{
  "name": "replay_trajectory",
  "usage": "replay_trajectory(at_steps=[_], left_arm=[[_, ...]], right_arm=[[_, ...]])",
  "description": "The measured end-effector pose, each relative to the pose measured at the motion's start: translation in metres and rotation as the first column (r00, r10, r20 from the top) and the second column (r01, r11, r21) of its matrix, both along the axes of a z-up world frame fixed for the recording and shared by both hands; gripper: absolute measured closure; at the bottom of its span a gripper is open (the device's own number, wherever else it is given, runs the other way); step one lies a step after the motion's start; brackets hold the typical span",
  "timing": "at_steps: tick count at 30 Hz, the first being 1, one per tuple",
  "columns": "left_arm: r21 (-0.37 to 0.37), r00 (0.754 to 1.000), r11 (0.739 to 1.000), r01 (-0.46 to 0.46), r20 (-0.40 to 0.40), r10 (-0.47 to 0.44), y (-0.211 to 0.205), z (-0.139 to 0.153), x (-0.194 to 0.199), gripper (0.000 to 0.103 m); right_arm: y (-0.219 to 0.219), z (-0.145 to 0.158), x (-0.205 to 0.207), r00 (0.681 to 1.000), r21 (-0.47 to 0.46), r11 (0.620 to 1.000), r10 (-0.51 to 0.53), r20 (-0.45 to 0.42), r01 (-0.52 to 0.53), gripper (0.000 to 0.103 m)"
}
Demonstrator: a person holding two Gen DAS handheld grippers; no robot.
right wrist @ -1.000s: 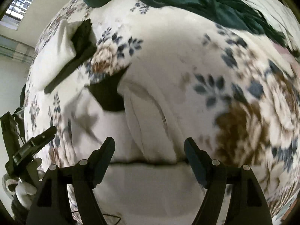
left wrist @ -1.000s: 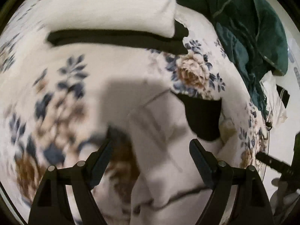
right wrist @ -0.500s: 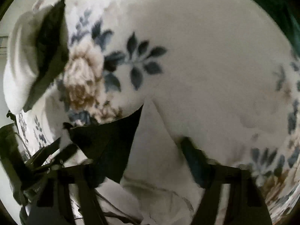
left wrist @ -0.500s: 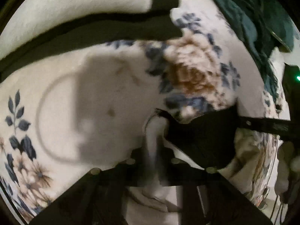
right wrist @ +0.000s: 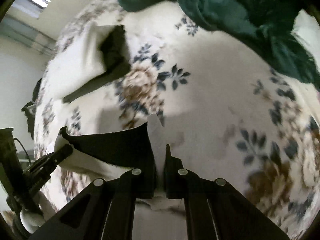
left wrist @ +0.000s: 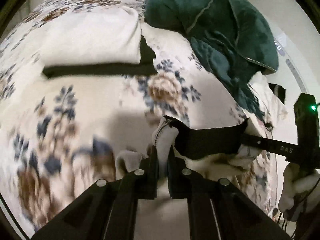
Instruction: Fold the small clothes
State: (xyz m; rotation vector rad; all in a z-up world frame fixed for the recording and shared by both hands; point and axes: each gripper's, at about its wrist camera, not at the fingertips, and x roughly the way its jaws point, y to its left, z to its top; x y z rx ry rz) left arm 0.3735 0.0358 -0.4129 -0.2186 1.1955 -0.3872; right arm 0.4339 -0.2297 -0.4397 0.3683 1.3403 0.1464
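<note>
My left fingers [left wrist: 154, 156] are clamped on one cream edge of the small garment [left wrist: 208, 140], my right fingers [right wrist: 169, 156] on the other; its black panel stretches taut between them, lifted above the floral bedspread [left wrist: 84, 104]. A folded cream-and-black stack [left wrist: 90, 40] lies beyond, beside a plush dark-green blanket [left wrist: 220, 26].

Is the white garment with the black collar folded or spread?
Neither: the garment hangs stretched between the left gripper and right gripper, each with jaws shut on a white edge, above the floral blanket.
</note>
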Motion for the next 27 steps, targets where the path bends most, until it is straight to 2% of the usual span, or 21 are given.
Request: replay_trajectory(at_steps=[4, 7, 9, 12, 13, 14, 15, 16, 17, 19, 22, 25, 27], left_arm=[[-0.001, 0.998, 1.000, -0.004, -0.063, 0.004, -0.004, -0.009, -0.066, 0.097], [-0.041, 0.979, 0.999, -0.020, -0.204, 0.011, -0.003, -0.040, -0.105, 0.094], [-0.050, 0.962, 0.999, -0.014, -0.275, 0.000, 0.000, -0.061, -0.129, 0.092], [-0.060, 0.914, 0.997, -0.044, -0.406, 0.016, 0.017, -0.090, -0.165, 0.086], [-0.082, 0.897, 0.994, -0.076, -0.442, 0.032, 0.028, -0.094, -0.174, 0.082], [-0.100, 0.882, 0.989, -0.108, -0.468, 0.049, 0.039, -0.097, -0.181, 0.070], [-0.100, 0.874, 0.986, -0.130, -0.481, 0.067, 0.048, -0.097, -0.187, 0.060], [-0.092, 0.865, 0.983, -0.156, -0.493, 0.091, 0.058, -0.096, -0.190, 0.057], [-0.095, 0.860, 0.979, -0.181, -0.499, 0.111, 0.067, -0.093, -0.189, 0.057], [-0.093, 0.859, 0.972, -0.217, -0.491, 0.145, 0.078, -0.085, -0.178, 0.056], [-0.086, 0.874, 0.963, -0.257, -0.446, 0.193, 0.082, -0.078, -0.145, 0.056], [-0.105, 0.894, 0.956, -0.273, -0.395, 0.211, 0.070, -0.078, -0.100, 0.056], [-0.113, 0.908, 0.962, -0.249, -0.372, 0.191, 0.055, -0.085, -0.070, 0.056]], right_arm=[[0.000, 0.023, -0.084, 0.998, -0.034, 0.999, 0.041, 0.041, -0.039, 0.096], [0.003, 0.011, -0.143, 0.995, -0.074, 0.992, 0.101, 0.019, -0.099, 0.096], [0.004, -0.012, -0.176, 0.986, -0.115, 0.980, 0.158, -0.058, -0.164, 0.096], [-0.003, -0.053, -0.209, 0.951, -0.066, 0.973, 0.200, -0.237, -0.222, 0.095], [-0.006, -0.064, -0.218, 0.936, -0.056, 0.972, 0.203, -0.289, -0.228, 0.095], [-0.012, -0.072, -0.228, 0.919, -0.048, 0.971, 0.205, -0.338, -0.235, 0.092], [-0.017, -0.076, -0.235, 0.909, -0.047, 0.971, 0.201, -0.364, -0.233, 0.077], [-0.024, -0.079, -0.241, 0.898, -0.037, 0.974, 0.193, -0.394, -0.225, 0.068], [-0.031, -0.080, -0.245, 0.894, -0.022, 0.978, 0.181, -0.410, -0.208, 0.059], [-0.053, -0.074, -0.254, 0.902, 0.016, 0.991, 0.127, -0.413, -0.132, 0.058], [-0.090, -0.055, -0.253, 0.936, 0.039, 0.998, -0.032, -0.350, 0.048, 0.058], [-0.123, -0.046, -0.237, 0.935, 0.130, 0.961, -0.199, -0.292, 0.245, 0.058], [-0.134, -0.052, -0.221, 0.921, 0.203, 0.925, -0.256, -0.295, 0.322, 0.058]])
